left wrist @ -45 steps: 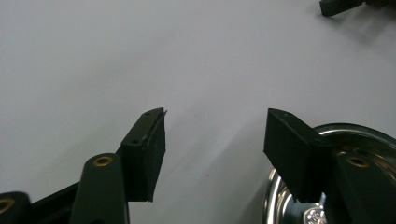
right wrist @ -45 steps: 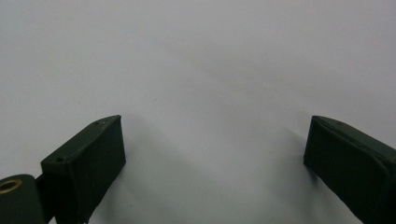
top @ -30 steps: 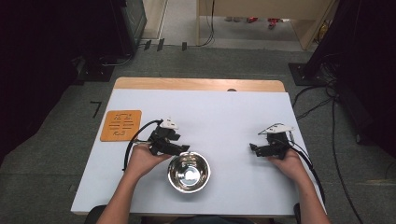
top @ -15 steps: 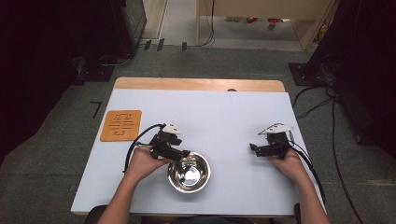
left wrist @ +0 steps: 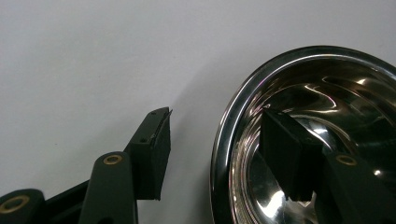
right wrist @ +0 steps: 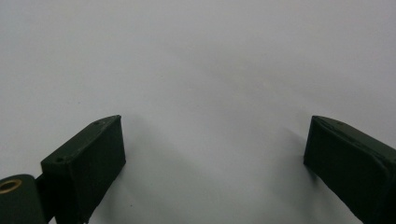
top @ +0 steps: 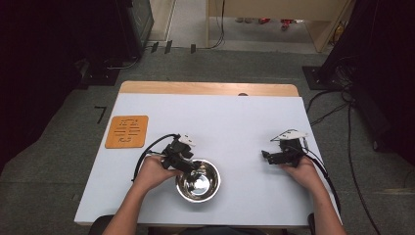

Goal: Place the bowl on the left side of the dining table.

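Between parted jaws of left gripper [left wrist: 215, 140], shiny steel bowl [left wrist: 317, 107] rim

you have one steel bowl [top: 197, 180], one orange mat [top: 126, 131], and two grippers, left gripper [top: 188, 164] and right gripper [top: 266, 155].

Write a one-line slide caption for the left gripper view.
Left gripper open, its fingers straddling the steel bowl's rim on the white table.
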Tool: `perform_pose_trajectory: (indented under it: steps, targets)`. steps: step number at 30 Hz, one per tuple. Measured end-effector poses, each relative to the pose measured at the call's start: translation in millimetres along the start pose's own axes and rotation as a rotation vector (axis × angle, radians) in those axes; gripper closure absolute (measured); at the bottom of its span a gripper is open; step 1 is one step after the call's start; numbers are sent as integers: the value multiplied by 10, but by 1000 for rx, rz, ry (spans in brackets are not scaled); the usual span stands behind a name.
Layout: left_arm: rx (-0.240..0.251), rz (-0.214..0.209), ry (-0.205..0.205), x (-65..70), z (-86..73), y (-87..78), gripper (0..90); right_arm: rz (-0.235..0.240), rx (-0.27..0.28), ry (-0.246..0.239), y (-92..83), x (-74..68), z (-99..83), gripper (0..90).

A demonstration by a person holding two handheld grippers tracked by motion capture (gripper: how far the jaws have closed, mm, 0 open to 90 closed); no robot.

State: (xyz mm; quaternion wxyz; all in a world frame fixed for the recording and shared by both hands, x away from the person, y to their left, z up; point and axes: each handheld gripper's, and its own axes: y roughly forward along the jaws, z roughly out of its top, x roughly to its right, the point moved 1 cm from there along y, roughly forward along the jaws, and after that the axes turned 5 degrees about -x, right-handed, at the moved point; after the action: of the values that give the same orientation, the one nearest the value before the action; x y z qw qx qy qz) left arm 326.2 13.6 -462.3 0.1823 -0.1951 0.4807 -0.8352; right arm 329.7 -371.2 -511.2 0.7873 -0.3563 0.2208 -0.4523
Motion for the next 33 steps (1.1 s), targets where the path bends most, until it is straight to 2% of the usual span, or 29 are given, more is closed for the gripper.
perform_pose_trajectory:
  steps: [8, 15, 19, 22, 25, 29, 33]
  targets:
    - [-20, -27, 5, -2, -13, 73, 475, 1, 0, 0, 0, -1, 0, 48]
    - [-41, -36, 9, -8, -17, 123, 511, 0, 0, 0, 0, 0, 0, 48]
    - [-57, -45, -3, -17, -18, 145, 505, 0, 0, 0, 0, 0, 0, 48]
    - [-58, -50, 6, -13, -18, 149, 520, 1, 0, 0, 0, -1, 0, 48]
    - [-59, -61, 8, -14, -18, 150, 544, 1, 0, 0, 0, -1, 0, 48]
    - [-65, -70, 26, 11, -15, 150, 633, 0, 0, 0, 0, 0, 0, 48]
    - [-76, -88, 20, 22, -1, 154, 688, 1, 0, 0, 0, -1, 0, 48]
